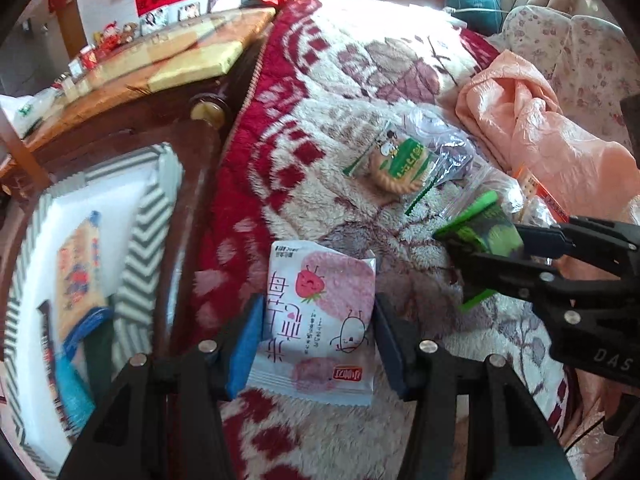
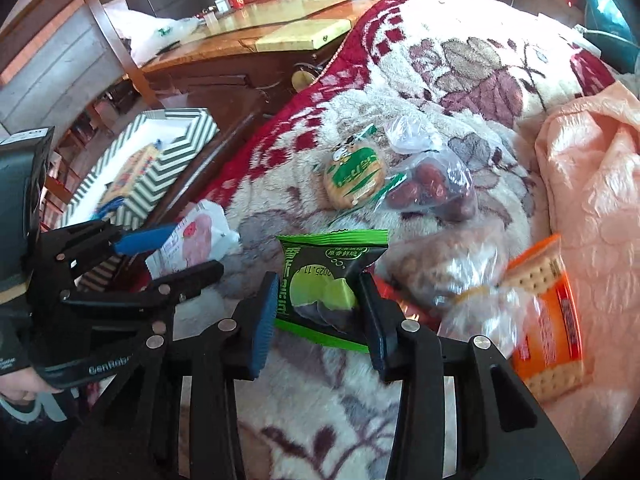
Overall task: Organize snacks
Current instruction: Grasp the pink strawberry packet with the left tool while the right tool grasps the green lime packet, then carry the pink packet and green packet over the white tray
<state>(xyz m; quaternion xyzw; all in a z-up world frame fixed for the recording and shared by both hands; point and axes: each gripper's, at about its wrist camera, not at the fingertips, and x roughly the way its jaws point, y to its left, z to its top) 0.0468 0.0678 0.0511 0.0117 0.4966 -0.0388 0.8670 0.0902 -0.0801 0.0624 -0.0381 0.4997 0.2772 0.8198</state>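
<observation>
A white and pink strawberry snack packet (image 1: 320,320) sits between the pads of my left gripper (image 1: 316,304), which is shut on it above the red and cream blanket (image 1: 280,128). In the right wrist view the same left gripper (image 2: 192,250) holds that packet (image 2: 200,232) near the bed's edge. My right gripper (image 2: 320,292) has both pads pressed on the sides of a green and black snack packet (image 2: 324,280), whose lower end rests on the blanket. A chevron-striped box (image 1: 140,220) with a white inside stands below and left of the bed, holding a cracker packet (image 1: 76,272).
On the blanket lie a round biscuit in a green wrapper (image 2: 354,176), a clear bag of red dates (image 2: 428,188), a clear bag of nuts (image 2: 448,272) and an orange cracker packet (image 2: 548,312). A peach cloth (image 2: 592,184) is bunched at the right. A wooden table (image 2: 248,28) stands beyond the box.
</observation>
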